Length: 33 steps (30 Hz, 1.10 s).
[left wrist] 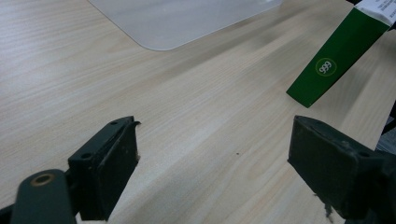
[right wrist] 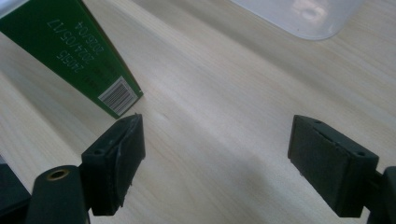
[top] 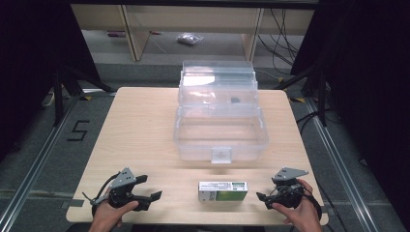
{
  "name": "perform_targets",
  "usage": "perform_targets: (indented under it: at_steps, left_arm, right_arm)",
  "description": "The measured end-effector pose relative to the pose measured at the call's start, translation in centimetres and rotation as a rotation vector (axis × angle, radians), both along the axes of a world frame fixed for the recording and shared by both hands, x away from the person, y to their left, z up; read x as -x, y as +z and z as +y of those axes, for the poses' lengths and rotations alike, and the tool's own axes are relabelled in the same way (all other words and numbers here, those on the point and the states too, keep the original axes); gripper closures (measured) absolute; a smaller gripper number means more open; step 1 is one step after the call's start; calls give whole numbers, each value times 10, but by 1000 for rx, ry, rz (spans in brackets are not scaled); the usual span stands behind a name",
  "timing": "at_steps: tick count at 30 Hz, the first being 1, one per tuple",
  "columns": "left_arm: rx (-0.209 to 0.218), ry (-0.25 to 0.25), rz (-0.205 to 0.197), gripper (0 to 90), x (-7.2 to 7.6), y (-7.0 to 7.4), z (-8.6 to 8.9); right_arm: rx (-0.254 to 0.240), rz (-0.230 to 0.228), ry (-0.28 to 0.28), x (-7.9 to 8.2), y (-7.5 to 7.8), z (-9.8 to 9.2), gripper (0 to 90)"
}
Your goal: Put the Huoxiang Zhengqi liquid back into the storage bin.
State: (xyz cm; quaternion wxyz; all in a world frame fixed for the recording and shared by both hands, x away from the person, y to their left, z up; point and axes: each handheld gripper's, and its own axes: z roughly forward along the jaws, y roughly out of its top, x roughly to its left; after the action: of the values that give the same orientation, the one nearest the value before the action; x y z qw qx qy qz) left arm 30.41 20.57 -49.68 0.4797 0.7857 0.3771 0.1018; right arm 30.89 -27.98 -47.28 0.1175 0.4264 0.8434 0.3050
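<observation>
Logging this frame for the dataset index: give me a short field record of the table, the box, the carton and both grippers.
surface: light wooden table
container: clear plastic storage box, lid open, at the table's middle
item: small green and white cardboard carton, lying flat at the near edge, between the grippers
left gripper: open, holds nothing, jaws toward carton
right gripper: open, holds nothing, jaws toward carton
contact: neither gripper touches the carton

I work in a lab-style recording bay: my pale wooden surface stands between black curtains, metal floor rails either side, loose cables beyond, a taped "5" left.
</observation>
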Motion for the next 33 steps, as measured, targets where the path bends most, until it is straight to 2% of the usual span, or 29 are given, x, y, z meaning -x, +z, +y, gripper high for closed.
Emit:
perform_targets:
  at_steps: [1, 2, 3, 4, 5, 6, 10, 11, 13, 14, 15, 17, 18, 19, 20, 25, 26, 27, 32, 33]
  left_arm:
    - [2, 0, 0, 151, 0, 0, 0]
    - [6, 2, 2, 151, 0, -1, 0]
    - [0, 1, 4, 151, -1, -1, 0]
    - [5, 4, 2, 151, -1, -1, 0]
    - [4, 6, 6, 151, -1, -1, 0]
    - [-2, 12, 7, 151, 0, -1, 0]
    - [5, 4, 2, 151, 0, -1, 0]
    - [5, 4, 2, 151, 0, -1, 0]
    - [3, 12, 4, 151, 0, -1, 0]
    - [4, 13, 4, 151, 0, -1, 0]
    - [4, 15, 6, 151, 0, -1, 0]
    - [7, 16, 9, 151, 0, -2, 0]
    - [8, 10, 11, 151, -1, -2, 0]
    - [8, 10, 11, 151, -1, -2, 0]
    - [11, 12, 11, 151, -1, -2, -1]
    - [20, 18, 3, 151, -1, -2, 0]
    - [16, 18, 5, 150, -1, -2, 0]
    - [16, 18, 5, 151, -1, -2, 0]
    - [23, 16, -2, 151, -2, -2, 0]
    - [23, 15, -4, 151, -1, -2, 0]
  right_arm:
    - [20, -4, 23, -1, 3, -2, 199]
    - [11, -9, 18, 0, 3, -1, 199]
    - [10, 7, 12, 0, 6, 0, 199]
    - [31, -10, 44, -1, 8, -2, 199]
    - [29, -12, 47, 0, 9, -1, 200]
    - [16, 7, 25, 2, 11, 1, 200]
    - [35, -20, 89, 1, 15, 2, 200]
    - [35, -20, 89, 1, 15, 2, 200]
    - [58, -29, 119, 2, 19, 5, 200]
    - [57, 0, 113, 4, 23, 8, 200]
    - [84, -15, 143, 3, 25, 9, 200]
    - [77, -14, 151, 5, 30, 15, 200]
    - [94, -33, 171, 3, 33, 16, 199]
    - [94, -33, 171, 3, 33, 16, 199]
    - [97, -19, 189, 5, 39, 20, 196]
    - [119, -42, 238, 6, 51, 32, 196]
    - [129, -28, 246, 6, 55, 33, 196]
    - [132, -45, 256, 5, 56, 35, 195]
    - [157, -46, 300, 2, 65, 44, 189]
    - [149, -22, 294, 3, 66, 47, 190]
